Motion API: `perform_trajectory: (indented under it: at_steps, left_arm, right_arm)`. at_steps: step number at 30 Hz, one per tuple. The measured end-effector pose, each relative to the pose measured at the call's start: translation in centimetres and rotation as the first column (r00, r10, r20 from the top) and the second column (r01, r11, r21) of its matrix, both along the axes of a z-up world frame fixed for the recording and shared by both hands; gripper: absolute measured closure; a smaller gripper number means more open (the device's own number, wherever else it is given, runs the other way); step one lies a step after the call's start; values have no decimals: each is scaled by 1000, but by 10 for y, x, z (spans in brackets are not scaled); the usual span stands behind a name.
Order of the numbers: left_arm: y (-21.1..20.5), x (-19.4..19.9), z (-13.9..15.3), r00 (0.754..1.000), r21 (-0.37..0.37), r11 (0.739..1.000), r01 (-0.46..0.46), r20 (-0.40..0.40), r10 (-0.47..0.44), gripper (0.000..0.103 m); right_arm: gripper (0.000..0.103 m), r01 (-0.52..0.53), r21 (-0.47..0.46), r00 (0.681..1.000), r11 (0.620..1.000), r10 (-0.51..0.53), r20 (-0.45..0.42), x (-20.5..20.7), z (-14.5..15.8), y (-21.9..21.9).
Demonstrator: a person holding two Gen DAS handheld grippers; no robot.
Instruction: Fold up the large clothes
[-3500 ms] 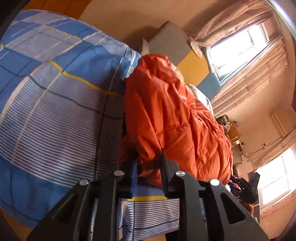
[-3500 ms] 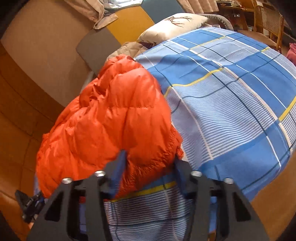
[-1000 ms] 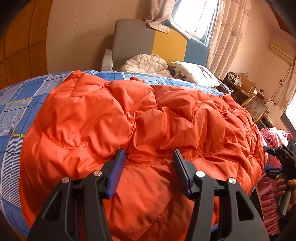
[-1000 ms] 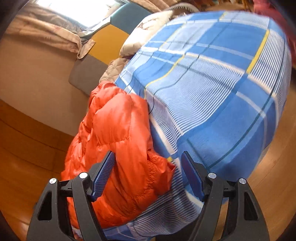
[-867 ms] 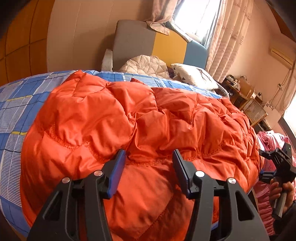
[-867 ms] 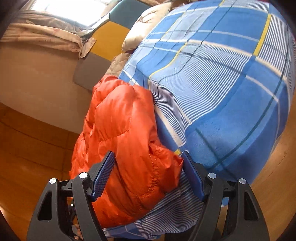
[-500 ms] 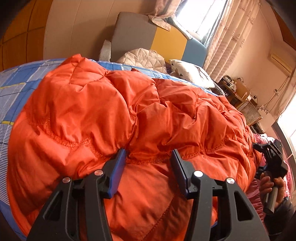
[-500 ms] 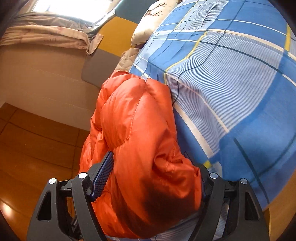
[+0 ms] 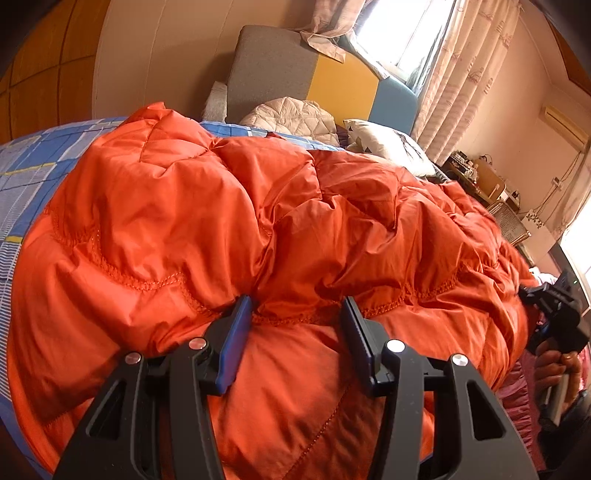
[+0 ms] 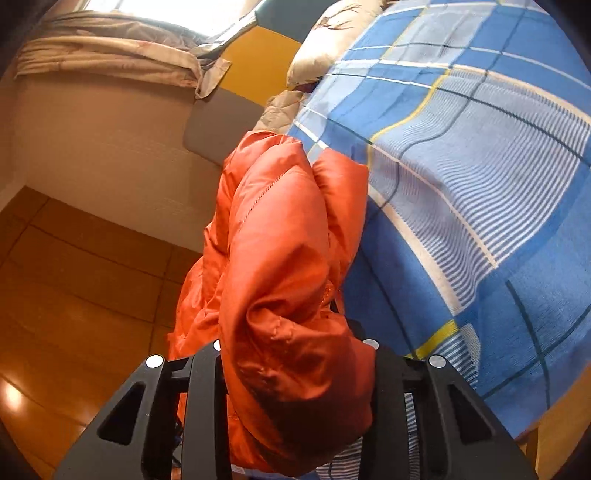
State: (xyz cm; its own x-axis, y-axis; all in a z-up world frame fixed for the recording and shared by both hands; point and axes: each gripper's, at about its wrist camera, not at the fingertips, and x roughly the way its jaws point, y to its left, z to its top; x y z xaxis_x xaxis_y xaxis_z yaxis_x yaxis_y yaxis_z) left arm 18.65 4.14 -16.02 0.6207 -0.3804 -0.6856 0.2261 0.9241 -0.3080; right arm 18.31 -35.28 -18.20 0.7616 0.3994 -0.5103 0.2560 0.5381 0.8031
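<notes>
On the bed (image 10: 480, 184) | left gripper (image 9: 295, 321) wide apart, touching orange puffy jacket (image 9: 258, 229) | right gripper (image 10: 295, 350) stuffed with jacket, grip unclear

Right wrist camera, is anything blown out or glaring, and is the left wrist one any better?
Right wrist view: the window at top is blown out white, a glare spot sits on the wooden floor, and the orange jacket bulges close and soft over the gripper. Left wrist view: the window is overexposed too; fisheye bends the room edges, with dark corners.
</notes>
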Motion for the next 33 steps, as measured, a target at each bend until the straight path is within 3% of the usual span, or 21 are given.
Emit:
perform_trajectory:
  at_steps: [5, 17, 33]
  left_arm:
    - [0, 1, -3, 1000, 0, 1000, 2, 14, -2, 54]
    - [14, 4, -12, 1000, -73, 997, 16, 4, -16, 55]
    - [19, 9, -17, 1000, -101, 995, 26, -1, -26, 57]
  right_arm:
    - [74, -24, -15, 999, 1000, 25, 33, -3, 16, 9]
    - [79, -113, -160, 981, 981, 135, 136, -6, 81, 69]
    - [80, -214, -229, 950, 950, 257, 176, -7, 111, 143]
